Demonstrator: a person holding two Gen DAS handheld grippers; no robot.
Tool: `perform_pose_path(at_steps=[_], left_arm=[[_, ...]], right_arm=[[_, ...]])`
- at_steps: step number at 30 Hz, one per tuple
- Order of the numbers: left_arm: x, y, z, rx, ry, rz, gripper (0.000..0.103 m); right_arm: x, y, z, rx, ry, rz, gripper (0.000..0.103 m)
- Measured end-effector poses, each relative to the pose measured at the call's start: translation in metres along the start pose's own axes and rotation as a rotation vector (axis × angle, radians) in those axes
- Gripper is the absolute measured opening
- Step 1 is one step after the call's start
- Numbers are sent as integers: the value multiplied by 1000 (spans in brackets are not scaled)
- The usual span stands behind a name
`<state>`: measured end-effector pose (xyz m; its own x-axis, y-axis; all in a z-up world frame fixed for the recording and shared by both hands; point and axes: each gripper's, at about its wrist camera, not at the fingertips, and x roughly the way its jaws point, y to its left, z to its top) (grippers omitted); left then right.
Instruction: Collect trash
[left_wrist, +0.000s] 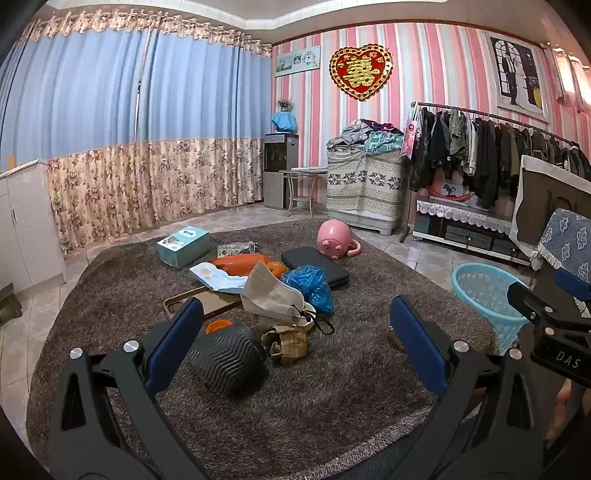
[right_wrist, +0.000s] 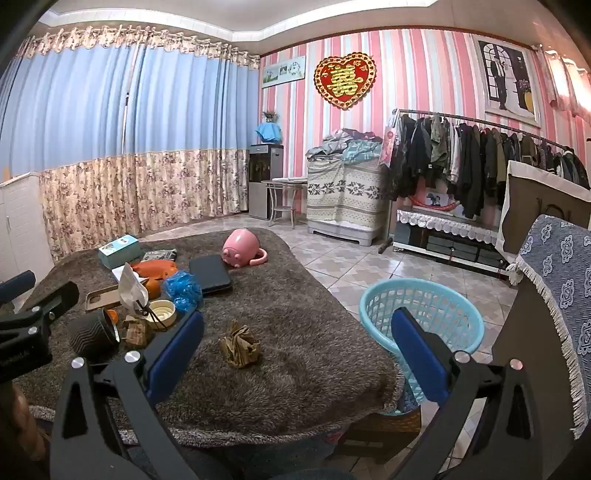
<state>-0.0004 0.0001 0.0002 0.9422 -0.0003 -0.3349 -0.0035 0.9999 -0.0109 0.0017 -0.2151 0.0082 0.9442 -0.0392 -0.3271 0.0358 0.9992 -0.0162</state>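
Observation:
A shaggy brown cloth (left_wrist: 332, 387) covers a table strewn with clutter. Trash on it: a crumpled brown paper wad (right_wrist: 239, 348) lying alone near the right edge, another crumpled brown wad (left_wrist: 286, 341), a crumpled blue plastic bag (left_wrist: 310, 282) and a beige paper bag (left_wrist: 271, 293). A light blue plastic basket (right_wrist: 424, 317) stands on the floor by the table's right side. My left gripper (left_wrist: 295, 332) is open and empty above the clutter. My right gripper (right_wrist: 297, 341) is open and empty, with the lone wad between its fingers' lines of sight.
Also on the cloth are a black ribbed cup (left_wrist: 229, 363) on its side, a pink pig-shaped cup (left_wrist: 334, 240), a black case (left_wrist: 314, 264), a teal box (left_wrist: 183, 245), orange items (left_wrist: 240, 264) and a brown tray (left_wrist: 203, 302). A clothes rack (left_wrist: 491, 155) and a covered chair (right_wrist: 554, 280) stand right.

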Motion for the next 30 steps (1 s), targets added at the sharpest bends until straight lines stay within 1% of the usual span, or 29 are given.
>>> perform_pose_path(at_steps=[30], left_arm=[[0, 0, 0, 0, 8, 1, 98]], right_arm=[[-2, -2, 2, 1, 0, -2, 99]])
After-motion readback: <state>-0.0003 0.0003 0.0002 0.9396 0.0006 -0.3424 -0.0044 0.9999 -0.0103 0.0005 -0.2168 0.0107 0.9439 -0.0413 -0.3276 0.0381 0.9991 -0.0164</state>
